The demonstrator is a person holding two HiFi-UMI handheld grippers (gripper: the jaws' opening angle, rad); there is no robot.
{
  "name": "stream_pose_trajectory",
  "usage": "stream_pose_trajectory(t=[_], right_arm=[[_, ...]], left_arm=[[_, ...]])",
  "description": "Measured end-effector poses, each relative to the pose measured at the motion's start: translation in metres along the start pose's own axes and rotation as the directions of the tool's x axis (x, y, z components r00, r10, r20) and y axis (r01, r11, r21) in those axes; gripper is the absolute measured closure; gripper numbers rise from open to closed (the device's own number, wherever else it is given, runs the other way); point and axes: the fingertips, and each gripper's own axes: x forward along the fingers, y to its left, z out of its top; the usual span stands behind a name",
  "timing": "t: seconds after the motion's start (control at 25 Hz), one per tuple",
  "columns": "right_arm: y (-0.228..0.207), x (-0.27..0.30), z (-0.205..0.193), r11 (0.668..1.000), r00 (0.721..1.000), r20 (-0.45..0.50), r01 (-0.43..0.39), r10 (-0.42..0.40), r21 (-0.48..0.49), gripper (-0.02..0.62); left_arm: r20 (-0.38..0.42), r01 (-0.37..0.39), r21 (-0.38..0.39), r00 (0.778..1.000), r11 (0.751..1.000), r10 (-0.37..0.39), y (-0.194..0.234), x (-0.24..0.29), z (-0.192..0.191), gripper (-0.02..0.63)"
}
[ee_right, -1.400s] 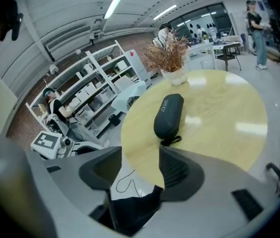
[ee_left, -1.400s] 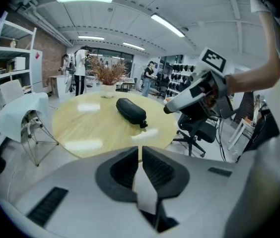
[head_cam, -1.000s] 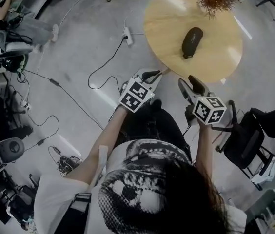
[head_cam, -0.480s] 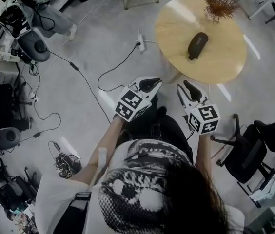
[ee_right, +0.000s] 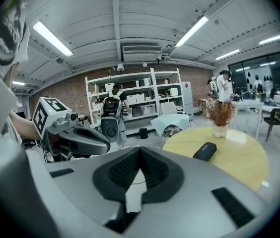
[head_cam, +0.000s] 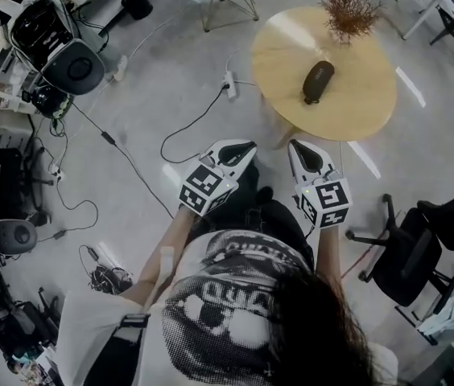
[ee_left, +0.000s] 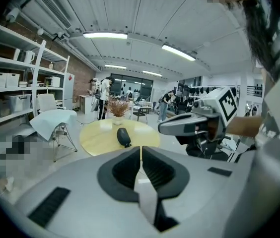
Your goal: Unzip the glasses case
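Cables (head_cam: 134, 171) cross the grey floor at far left, beside a person in a printed white shirt (head_cam: 211, 312) who holds a tool in each hand, seen from above.

The left tool (head_cam: 245, 145) is carried in front of the body with its marker cube nearest the wrist. Its jaws are pressed together with nothing between them, and its own view shows the dark pads meeting along a single line.

Just beside it, the right tool (head_cam: 294, 145) points the same way. Its jaws have just been closing and are now fully together, likewise empty.

Both tools are aimed toward a round wooden counter (head_cam: 356, 123) ahead, and neither touches it.

The glasses case (head_cam: 319, 82), dark and oblong, lies flat near the middle of that counter, well apart from both tools. It is ahead and to the right of the left tool, and ahead and slightly right of the right one. Seen along the left tool's jaws, the case sits above and a little left of the tips. Along the right tool's jaws it lies off to the right.

A vase of dried branches (head_cam: 346, 10) stands near the counter's far edge, beyond the case. A black office chair (head_cam: 404, 252) sits on the floor at far right.
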Motion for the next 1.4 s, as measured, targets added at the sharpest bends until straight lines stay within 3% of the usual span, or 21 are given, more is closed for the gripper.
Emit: stream_pose_trajectory(t=[0.56, 1.4], right_arm=[[0.011, -0.004, 0.01, 0.998, 1.0, 0.011, -0.001, 0.002, -0.071, 0.597], [0.009, 0.007, 0.006, 0.996, 0.999, -0.038, -0.031, 0.028, -0.089, 0.597]], left_arm=[[0.036, -0.012, 0.044, 0.999, 0.999, 0.01, 0.007, -0.013, 0.018, 0.589], [0.037, 0.057, 0.039, 0.998, 0.998, -0.058, -0.005, 0.003, 0.022, 0.589]])
